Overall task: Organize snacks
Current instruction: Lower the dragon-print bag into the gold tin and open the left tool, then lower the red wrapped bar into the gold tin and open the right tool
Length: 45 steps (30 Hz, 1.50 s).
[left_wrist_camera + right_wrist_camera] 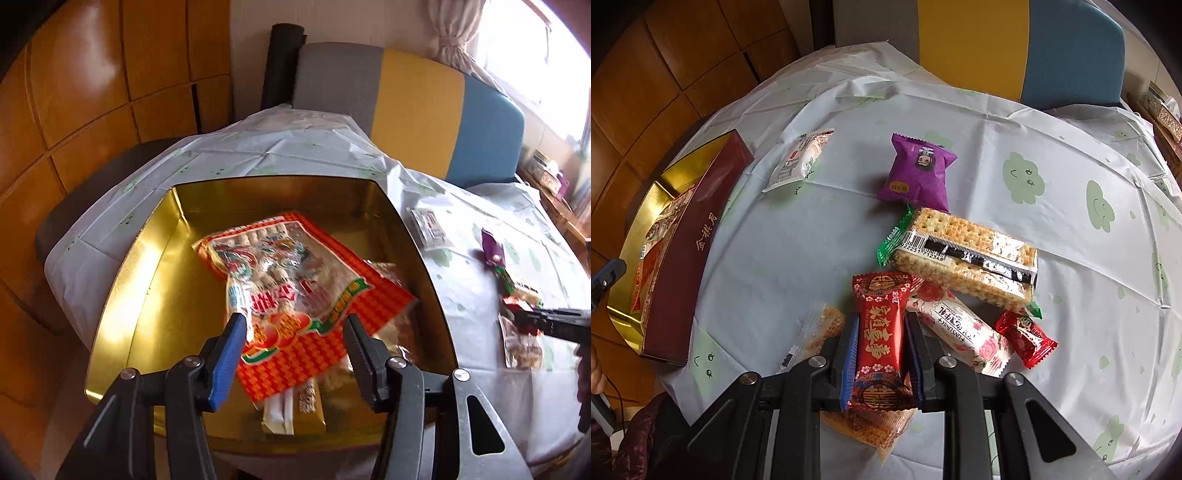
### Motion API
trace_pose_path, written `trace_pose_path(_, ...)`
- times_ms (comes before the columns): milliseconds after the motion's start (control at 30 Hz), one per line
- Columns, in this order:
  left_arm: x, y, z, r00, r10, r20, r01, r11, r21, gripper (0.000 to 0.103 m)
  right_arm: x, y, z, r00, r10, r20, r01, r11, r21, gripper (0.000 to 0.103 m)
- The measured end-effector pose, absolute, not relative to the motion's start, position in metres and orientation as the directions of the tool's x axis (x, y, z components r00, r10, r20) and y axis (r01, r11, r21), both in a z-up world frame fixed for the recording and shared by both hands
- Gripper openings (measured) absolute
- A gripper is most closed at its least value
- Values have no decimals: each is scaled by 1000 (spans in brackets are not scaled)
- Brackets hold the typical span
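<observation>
Gripping the red packet (881, 339), your right gripper (882, 354) sits right of the tin (698, 236). Your left gripper (295, 332) hangs wide open over the tin (122, 295), above the orange bag (295, 280).

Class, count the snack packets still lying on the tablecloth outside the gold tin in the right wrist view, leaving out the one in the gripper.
6: white packet, purple packet, cracker pack, rose-print bar, small red candy, waffle packet. Others may hide underneath.
</observation>
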<state>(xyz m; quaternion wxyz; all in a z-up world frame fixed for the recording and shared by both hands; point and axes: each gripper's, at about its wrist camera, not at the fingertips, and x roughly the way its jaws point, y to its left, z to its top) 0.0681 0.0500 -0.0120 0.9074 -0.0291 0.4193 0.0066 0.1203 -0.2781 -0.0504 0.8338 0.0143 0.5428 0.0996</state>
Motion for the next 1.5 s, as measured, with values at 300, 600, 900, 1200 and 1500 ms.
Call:
trace_pose_path(300, 59, 50, -17, 637, -28, -770, -34, 997, -65, 58, 117, -277, -45, 410, 210, -887, -143, 976, 165, 23)
trace_pose_path(600, 58, 62, -22, 634, -13, -773, -55, 997, -62, 58, 115, -246, -13, 451, 276, -849, -177, 960, 218, 23)
trace_pose_path(900, 55, 76, -25, 637, -31, -770, -67, 993, -95, 58, 128, -161, 24, 452, 427, -783, -310, 898, 311, 23)
trace_pose_path(1200, 54, 79, -24, 639, -46, -768, -59, 992, -109, 58, 158, -96, 31, 457, 477, -751, -340, 874, 348, 35)
trace_pose_path(1500, 54, 74, -27, 631, -26, -775, -62, 995, -84, 58, 132, -118, 13, 452, 396, -799, -342, 904, 255, 35)
